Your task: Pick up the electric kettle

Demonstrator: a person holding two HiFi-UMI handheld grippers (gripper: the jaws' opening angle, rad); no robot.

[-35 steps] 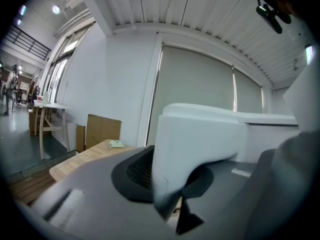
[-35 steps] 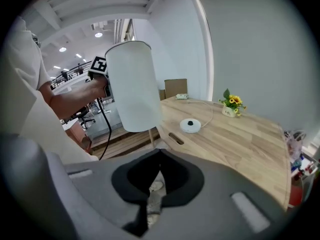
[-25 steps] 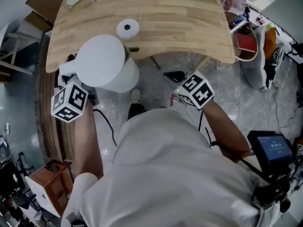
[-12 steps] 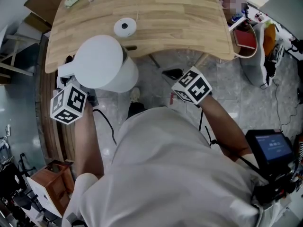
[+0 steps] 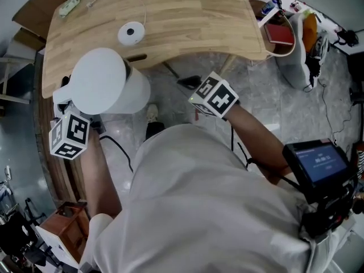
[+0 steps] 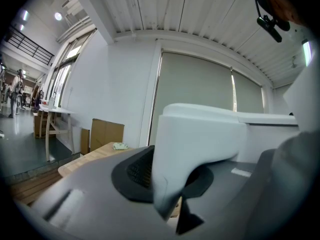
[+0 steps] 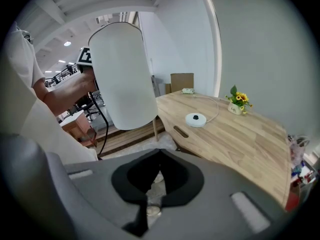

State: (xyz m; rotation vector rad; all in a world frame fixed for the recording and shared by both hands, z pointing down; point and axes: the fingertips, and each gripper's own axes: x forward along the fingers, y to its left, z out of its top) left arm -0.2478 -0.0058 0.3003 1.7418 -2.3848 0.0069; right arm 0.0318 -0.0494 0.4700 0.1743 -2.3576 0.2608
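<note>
Above the counter (image 5: 193,21) edge, apart from its base (image 5: 131,33), kettle (image 5: 102,87) hangs by its handle (image 6: 200,134) in my left hand-held gripper (image 6: 170,189); right hand-held gripper (image 7: 155,184) closed, empty.

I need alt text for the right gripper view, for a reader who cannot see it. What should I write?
A white electric kettle hangs in the air, lifted off its round base, which sits on a wooden table near a small pot of flowers. In the foreground, the right gripper is shut and empty.

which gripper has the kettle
The left gripper: it is shut on the handle of the white electric kettle. The right gripper is shut and empty.
</note>
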